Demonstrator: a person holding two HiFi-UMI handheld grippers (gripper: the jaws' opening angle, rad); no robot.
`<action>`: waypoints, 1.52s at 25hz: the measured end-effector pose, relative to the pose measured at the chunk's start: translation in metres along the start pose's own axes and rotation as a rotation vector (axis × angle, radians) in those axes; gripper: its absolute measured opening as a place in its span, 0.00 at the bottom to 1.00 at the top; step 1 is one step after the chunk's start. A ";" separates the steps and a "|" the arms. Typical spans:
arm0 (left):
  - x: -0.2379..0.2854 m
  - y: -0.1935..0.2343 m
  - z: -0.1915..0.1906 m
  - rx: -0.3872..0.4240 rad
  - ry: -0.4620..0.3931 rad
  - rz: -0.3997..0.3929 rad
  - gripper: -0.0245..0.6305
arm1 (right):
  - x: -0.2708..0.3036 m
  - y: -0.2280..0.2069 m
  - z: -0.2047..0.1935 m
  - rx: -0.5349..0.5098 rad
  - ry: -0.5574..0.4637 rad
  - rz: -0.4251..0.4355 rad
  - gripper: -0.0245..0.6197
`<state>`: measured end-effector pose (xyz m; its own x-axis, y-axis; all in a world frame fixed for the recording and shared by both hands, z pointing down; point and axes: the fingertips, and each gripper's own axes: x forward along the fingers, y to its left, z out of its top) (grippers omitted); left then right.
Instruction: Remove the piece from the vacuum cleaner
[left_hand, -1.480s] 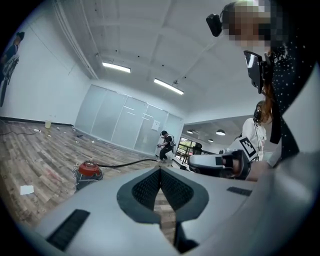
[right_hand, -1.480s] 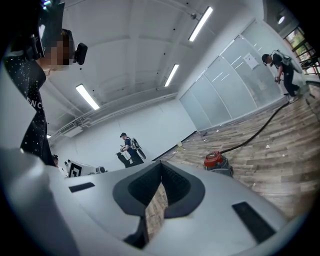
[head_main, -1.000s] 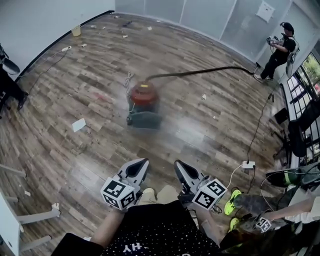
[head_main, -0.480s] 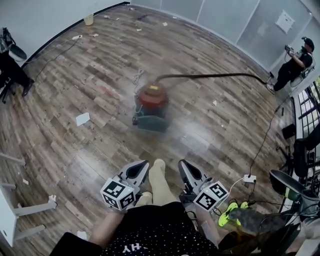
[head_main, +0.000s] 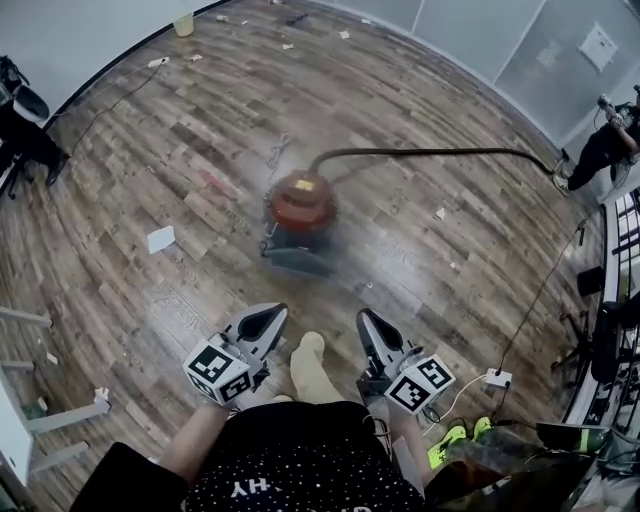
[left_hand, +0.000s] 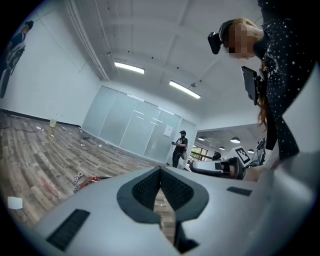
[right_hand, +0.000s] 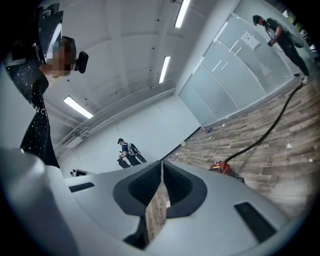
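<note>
A red canister vacuum cleaner (head_main: 299, 206) stands on the wooden floor ahead of me, on a dark base, and it looks blurred. Its black hose (head_main: 440, 153) runs off to the right across the floor. My left gripper (head_main: 264, 319) and right gripper (head_main: 371, 329) are held side by side, well short of the vacuum, both shut with nothing between their tips. The vacuum cleaner (right_hand: 223, 167) shows small beyond the right jaws, with the hose (right_hand: 270, 129) trailing away. A red edge of the vacuum cleaner (left_hand: 92, 178) peeks past the left jaws.
Scraps of paper (head_main: 160, 239) and litter lie scattered over the floor. A white power strip (head_main: 497, 378) with a cable lies at the right. A person (head_main: 610, 145) stands far right by the glass wall. Dark chairs (head_main: 22, 135) are at the left, white furniture legs (head_main: 60, 420) at the lower left.
The vacuum cleaner sits closer and lower in the head view than before. Both grippers have stayed shut and side by side. A foot has swung forward between them.
</note>
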<state>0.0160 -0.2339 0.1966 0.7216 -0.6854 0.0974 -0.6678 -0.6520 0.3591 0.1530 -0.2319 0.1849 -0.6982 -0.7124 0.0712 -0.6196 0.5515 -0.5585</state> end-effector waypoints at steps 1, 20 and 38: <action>0.011 0.006 0.003 0.002 -0.001 0.001 0.05 | 0.005 -0.010 0.005 0.000 0.004 0.004 0.06; 0.093 0.133 0.005 0.015 0.000 0.107 0.05 | 0.071 -0.144 -0.004 0.047 0.037 -0.045 0.06; 0.137 0.302 -0.197 0.181 -0.049 0.060 0.05 | 0.136 -0.313 -0.178 -0.098 -0.074 -0.129 0.06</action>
<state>-0.0505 -0.4612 0.5014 0.6726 -0.7369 0.0672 -0.7346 -0.6540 0.1809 0.1881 -0.4240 0.5164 -0.5847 -0.8079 0.0743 -0.7370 0.4906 -0.4649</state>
